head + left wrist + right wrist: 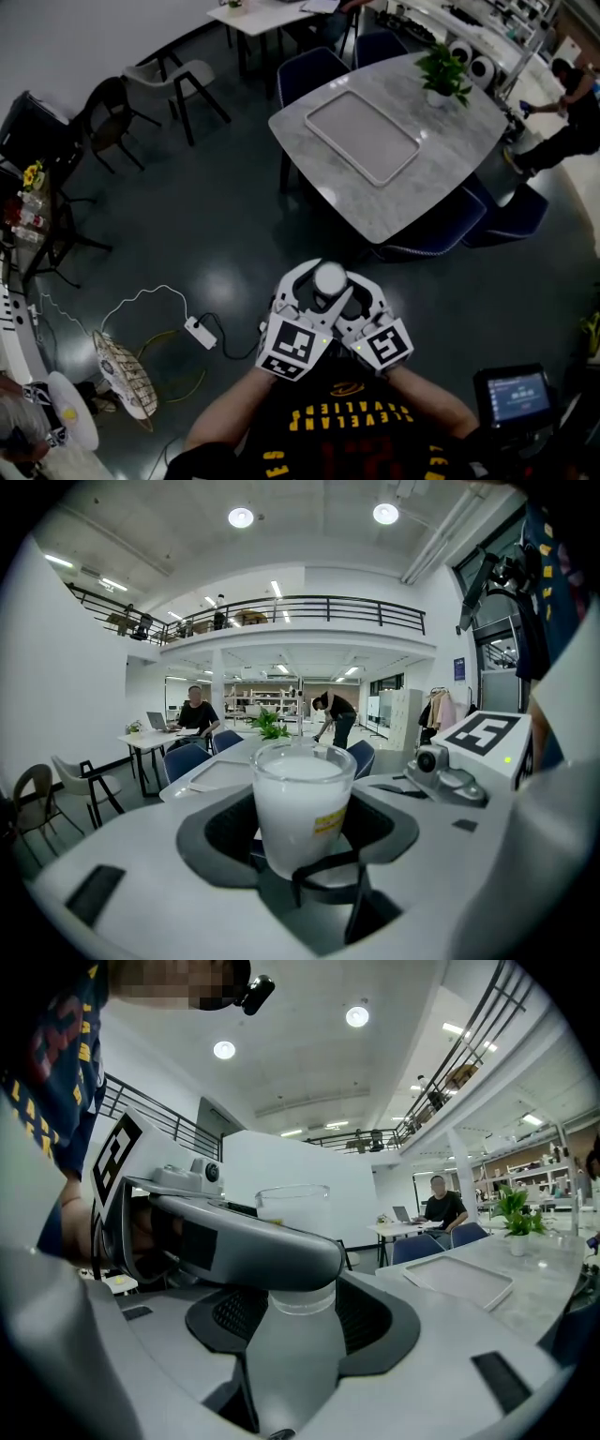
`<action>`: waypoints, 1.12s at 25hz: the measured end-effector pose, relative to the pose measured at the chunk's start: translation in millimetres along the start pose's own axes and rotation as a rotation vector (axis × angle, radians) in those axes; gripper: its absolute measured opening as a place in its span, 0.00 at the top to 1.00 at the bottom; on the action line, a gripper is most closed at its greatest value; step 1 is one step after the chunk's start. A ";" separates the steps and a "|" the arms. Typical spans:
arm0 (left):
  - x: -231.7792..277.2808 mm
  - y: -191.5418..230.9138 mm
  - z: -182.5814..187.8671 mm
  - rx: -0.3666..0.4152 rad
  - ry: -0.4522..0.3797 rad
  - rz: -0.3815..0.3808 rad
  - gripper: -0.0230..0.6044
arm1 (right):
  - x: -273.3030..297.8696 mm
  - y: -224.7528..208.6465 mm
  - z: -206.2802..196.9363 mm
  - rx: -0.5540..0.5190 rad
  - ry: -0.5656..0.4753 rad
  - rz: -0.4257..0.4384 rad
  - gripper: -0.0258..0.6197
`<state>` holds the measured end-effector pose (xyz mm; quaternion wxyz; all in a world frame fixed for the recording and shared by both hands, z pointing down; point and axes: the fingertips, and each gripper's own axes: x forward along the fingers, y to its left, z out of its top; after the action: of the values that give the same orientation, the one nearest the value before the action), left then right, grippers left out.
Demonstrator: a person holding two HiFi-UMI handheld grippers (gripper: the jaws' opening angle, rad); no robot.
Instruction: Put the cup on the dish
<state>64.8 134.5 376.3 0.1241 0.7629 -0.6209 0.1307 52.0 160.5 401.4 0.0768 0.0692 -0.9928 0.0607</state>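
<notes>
Cup (pixel 330 278), whitish and translucent with a small yellow label on its side, hung upright in the air in front of the person's chest, over the dark floor (pixel 187 244) and well apart from the dish (pixel 323 131). Both tools met around it. The left gripper (pixel 305 803) had its fingers (pixel 112 855) spread wide, with the cup standing between the dark pads and its sides against them, so the grip was on the cup itself. The right gripper (pixel 302 1307) came in from the other side; one finger of the left gripper crossed in front of its camera, yet the base of the cup showed behind that finger, filling the gap between the right gripper's own fingers (pixel 441 1363), which also closed on it. In the head view the white fingers of the two tools crossed under the cup and ringed it, the marker cubes lying side by side just below. The dish, a pale rectangular one with a raised rim, lay flat on the grey marble-patterned counter (pixel 441 187) ahead of the person. A small potted plant (pixel 442 75) stood on the same counter, beyond the dish and apart from it. Blue chairs (pixel 309 70) were drawn up around the counter, and a white power strip (pixel 200 333) with its cable lay on the floor to the left.
</notes>
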 end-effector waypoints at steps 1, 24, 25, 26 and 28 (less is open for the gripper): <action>2.8 9.6 -0.3 0.001 0.001 -0.009 0.55 | 9.7 -3.3 0.4 0.000 0.002 -0.009 0.60; 18.2 170.5 17.3 0.041 -0.021 -0.234 0.55 | 170.3 -34.7 35.1 0.028 0.021 -0.242 0.60; 19.3 172.5 18.6 0.038 -0.025 -0.240 0.55 | 172.0 -36.4 36.1 0.025 0.025 -0.247 0.60; 20.4 174.0 19.6 0.035 -0.027 -0.245 0.55 | 173.3 -37.9 37.0 0.023 0.029 -0.252 0.60; 22.8 175.8 20.4 0.033 -0.029 -0.255 0.55 | 175.2 -40.6 37.6 0.022 0.030 -0.262 0.60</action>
<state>-102.0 71.7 370.0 0.1182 0.8394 -0.5184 0.1128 -118.9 93.2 397.2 0.0981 0.1980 -0.9733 0.0622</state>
